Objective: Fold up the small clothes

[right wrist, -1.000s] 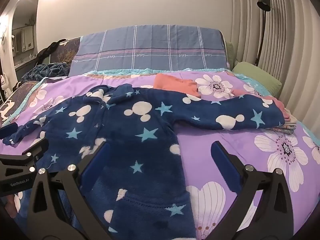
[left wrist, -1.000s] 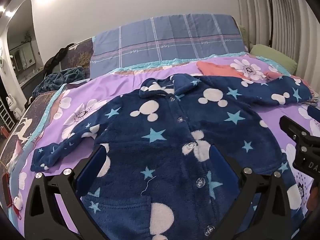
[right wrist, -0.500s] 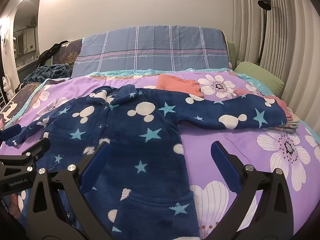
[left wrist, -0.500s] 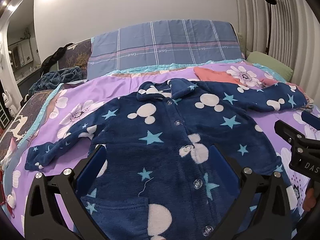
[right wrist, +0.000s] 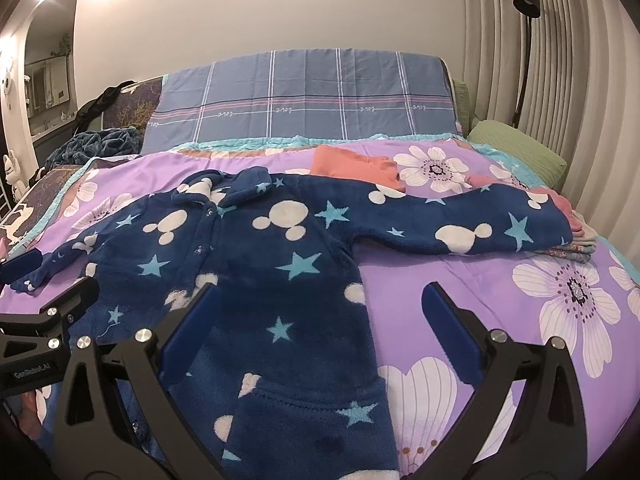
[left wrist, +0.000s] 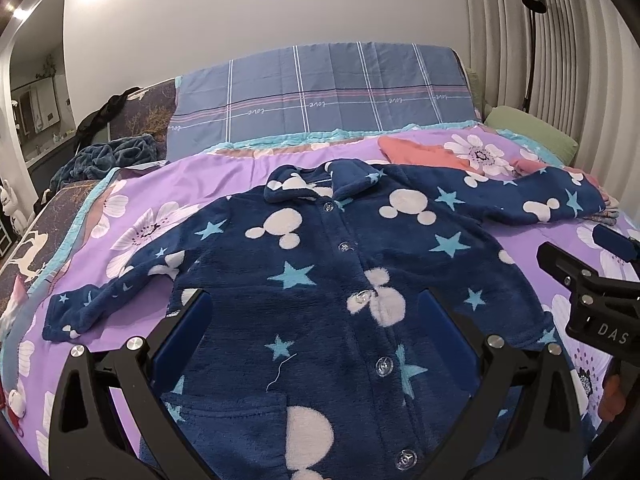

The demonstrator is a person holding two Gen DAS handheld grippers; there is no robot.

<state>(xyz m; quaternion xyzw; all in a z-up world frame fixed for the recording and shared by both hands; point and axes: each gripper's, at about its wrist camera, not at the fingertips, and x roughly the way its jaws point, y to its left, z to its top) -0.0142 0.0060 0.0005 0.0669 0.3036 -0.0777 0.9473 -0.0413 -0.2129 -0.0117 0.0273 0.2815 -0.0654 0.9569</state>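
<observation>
The navy fleece jacket (left wrist: 328, 280) lies flat and face up on the bed, buttoned, printed with white mouse-head shapes and light blue stars. Its long axis, the button placket (left wrist: 360, 296), runs from the collar (left wrist: 320, 184) at 12 o'clock down to the hem at 6 o'clock in the left wrist view. The sleeves lie across that axis: one sleeve (left wrist: 108, 300) reaches toward 9 o'clock, the other sleeve (right wrist: 472, 224) toward 2 o'clock in the right wrist view, its cuff resting on a small stack of folded clothes (right wrist: 576, 244). The left gripper (left wrist: 316, 328) hovers over the lower body of the jacket, its fingers spread wide and holding nothing. The right gripper (right wrist: 320, 320) hovers over the jacket's side edge at its 9 o'clock, with bare bedspread (right wrist: 500, 292) at 3 o'clock; its fingers are likewise apart and empty. By judgement, each sleeve is nearer the gripper on its own side, and the first fold likely brings a sleeve in toward the placket. Legible writing: "DAS" on the right gripper body as seen in the left wrist view, "GenRobot.AI" on the left gripper (right wrist: 36, 372) as seen in the right wrist view, and "love" repeated along the stripe of the blue plaid pillow (left wrist: 320, 92) at 12 o'clock. A coral garment (right wrist: 352, 164) lies beyond the collar.
</observation>
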